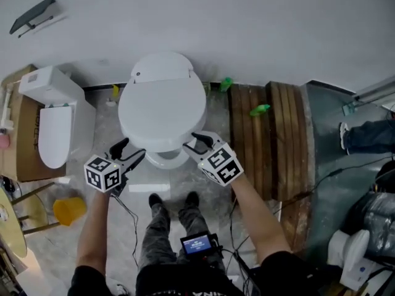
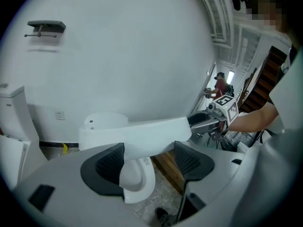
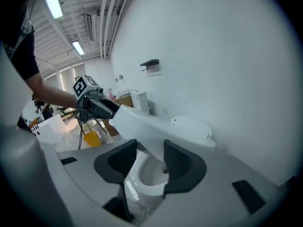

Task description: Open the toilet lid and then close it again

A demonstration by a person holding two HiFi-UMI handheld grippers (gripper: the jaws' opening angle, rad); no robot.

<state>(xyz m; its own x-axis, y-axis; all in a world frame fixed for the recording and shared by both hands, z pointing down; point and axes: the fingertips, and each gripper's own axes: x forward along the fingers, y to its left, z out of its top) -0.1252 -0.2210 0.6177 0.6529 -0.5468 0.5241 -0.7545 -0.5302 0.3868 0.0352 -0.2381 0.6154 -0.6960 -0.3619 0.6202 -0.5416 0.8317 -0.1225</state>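
The white toilet lid (image 1: 162, 106) is tilted up off the bowl (image 1: 166, 159), hinged at the cistern (image 1: 162, 66) by the wall. My left gripper (image 1: 133, 153) is shut on the lid's front left edge and my right gripper (image 1: 196, 142) on its front right edge. In the left gripper view the lid (image 2: 137, 134) fills the gap of the left gripper (image 2: 149, 160), with the open bowl (image 2: 137, 178) below and the right gripper (image 2: 208, 122) at the far corner. In the right gripper view the lid (image 3: 147, 124) sits between the jaws of the right gripper (image 3: 150, 157), above the bowl (image 3: 149, 174).
A second toilet (image 1: 52, 122) stands at the left by a cardboard box (image 1: 21, 134), with a yellow bucket (image 1: 68, 209) nearer me. Wooden pallets (image 1: 265, 134) lie to the right, a green bottle (image 1: 260, 110) on them. A small shelf (image 1: 34, 14) hangs on the wall. Another person's legs (image 1: 364, 134) show at far right.
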